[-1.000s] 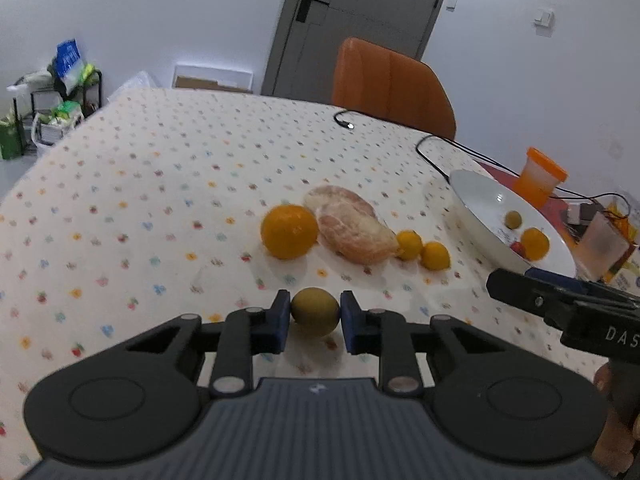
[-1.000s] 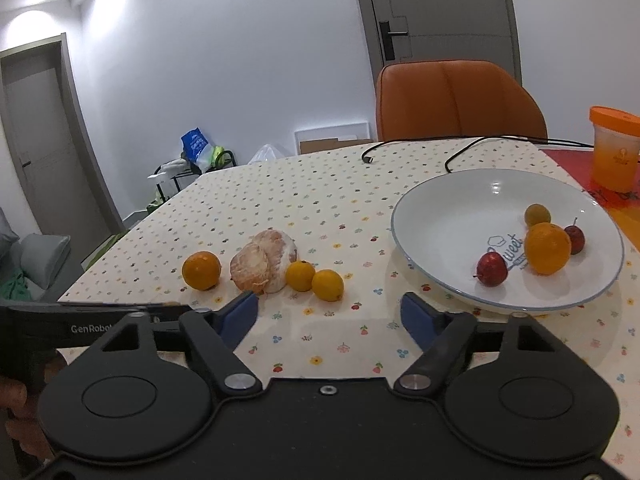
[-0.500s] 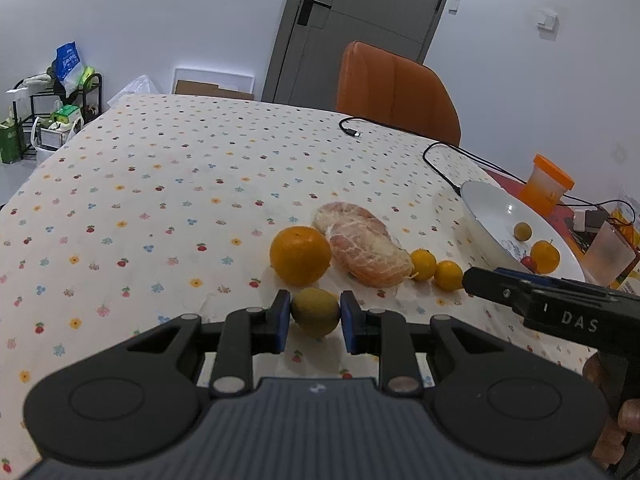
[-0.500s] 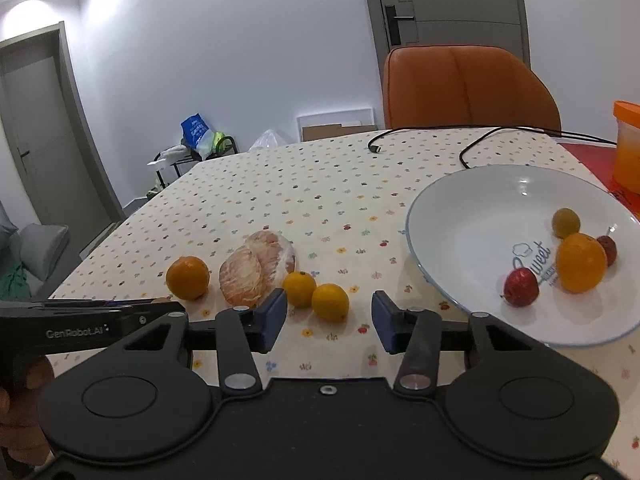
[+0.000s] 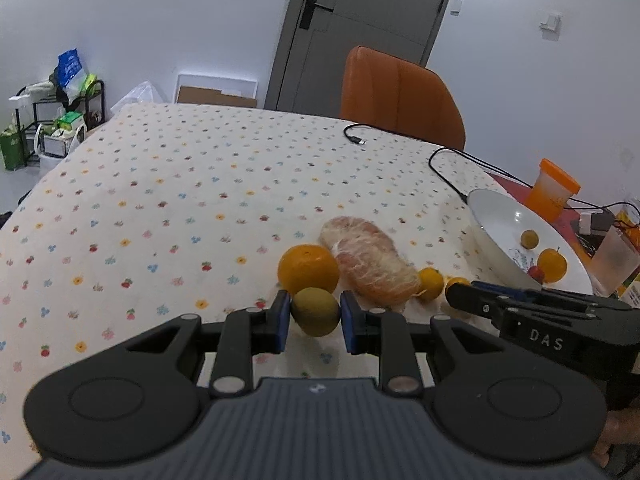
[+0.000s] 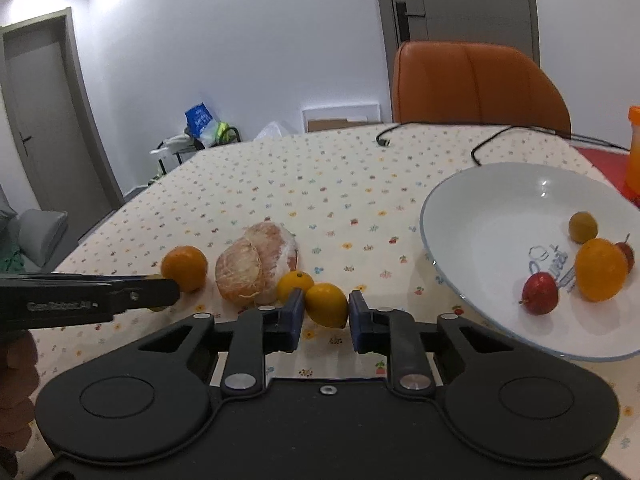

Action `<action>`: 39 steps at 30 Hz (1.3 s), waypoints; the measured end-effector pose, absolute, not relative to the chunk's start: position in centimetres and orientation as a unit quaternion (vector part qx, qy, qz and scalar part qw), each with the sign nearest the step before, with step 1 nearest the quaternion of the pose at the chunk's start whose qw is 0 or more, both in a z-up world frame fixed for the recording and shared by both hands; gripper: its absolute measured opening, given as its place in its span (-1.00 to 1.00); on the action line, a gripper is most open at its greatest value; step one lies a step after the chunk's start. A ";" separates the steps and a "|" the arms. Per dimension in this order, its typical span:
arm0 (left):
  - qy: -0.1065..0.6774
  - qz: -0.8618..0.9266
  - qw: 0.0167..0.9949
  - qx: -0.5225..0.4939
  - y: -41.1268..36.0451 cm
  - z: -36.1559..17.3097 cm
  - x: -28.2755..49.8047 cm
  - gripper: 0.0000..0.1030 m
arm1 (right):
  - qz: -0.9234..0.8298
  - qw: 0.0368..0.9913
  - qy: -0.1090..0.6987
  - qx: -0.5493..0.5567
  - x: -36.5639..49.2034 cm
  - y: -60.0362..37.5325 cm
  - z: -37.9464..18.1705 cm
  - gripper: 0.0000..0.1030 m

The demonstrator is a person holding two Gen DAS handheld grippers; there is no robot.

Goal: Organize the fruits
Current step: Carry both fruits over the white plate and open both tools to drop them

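White walls, a grey door (image 5: 360, 24) and an orange chair (image 6: 476, 84) stood behind the surface (image 5: 200, 200), which was covered by a dotted cloth. Left claw (image 5: 315, 312) was closed on a greenish-brown fruit (image 5: 315, 311), both blue pads touching its sides, and the fruit appeared held clear of the cloth. Immediately ahead of this claw sat a large orange (image 5: 308, 269), and to its right, touching or nearly so, lay a peeled citrus (image 5: 372, 268). Right claw (image 6: 325, 307) was drawn in around a small yellow-orange fruit (image 6: 326, 305): the left pad touched it, while the right pad was at or just off its side; whether the fruit was off the cloth could not be determined. A second small orange fruit (image 6: 294, 285) lay just ahead and left of that claw, against the peeled citrus. Ahead and to the right of the right claw stood a white plate (image 6: 480, 216) holding a red fruit (image 6: 540, 299), an orange fruit (image 6: 600, 269), a small olive fruit (image 6: 583, 227) and another red fruit, partly hidden. A black cable (image 5: 444, 168) ran across the far side of the surface, and an orange-lidded cup (image 5: 554, 188) stood beyond the plate
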State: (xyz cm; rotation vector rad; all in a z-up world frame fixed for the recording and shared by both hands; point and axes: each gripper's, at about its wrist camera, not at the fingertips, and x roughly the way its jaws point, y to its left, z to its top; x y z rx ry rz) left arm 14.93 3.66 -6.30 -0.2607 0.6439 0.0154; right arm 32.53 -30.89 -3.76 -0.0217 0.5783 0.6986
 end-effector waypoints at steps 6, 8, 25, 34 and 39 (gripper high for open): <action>0.312 0.002 0.943 -0.118 2.3 -5.8 15.0 -0.52 | 0.339 0.902 0.268 0.001 31.9 -32.2 -3.0 -0.57; 0.307 0.001 0.945 -0.113 2.0 -5.4 15.0 -0.52 | 0.340 0.903 0.263 0.005 31.6 -32.5 -2.8 -0.57; 0.282 -0.016 0.956 -0.078 -2.0 -2.7 15.3 -0.52 | 0.327 0.915 0.230 0.052 30.9 -37.6 -1.4 -0.58; 0.272 -0.037 0.960 -0.062 -4.6 -1.9 16.2 -0.52 | 0.301 0.925 0.220 0.073 31.3 -40.5 -1.3 -0.57; 0.271 -0.050 0.960 -0.056 -5.7 -1.9 16.8 -0.52 | 0.286 0.929 0.218 0.082 31.9 -41.8 -1.4 -0.57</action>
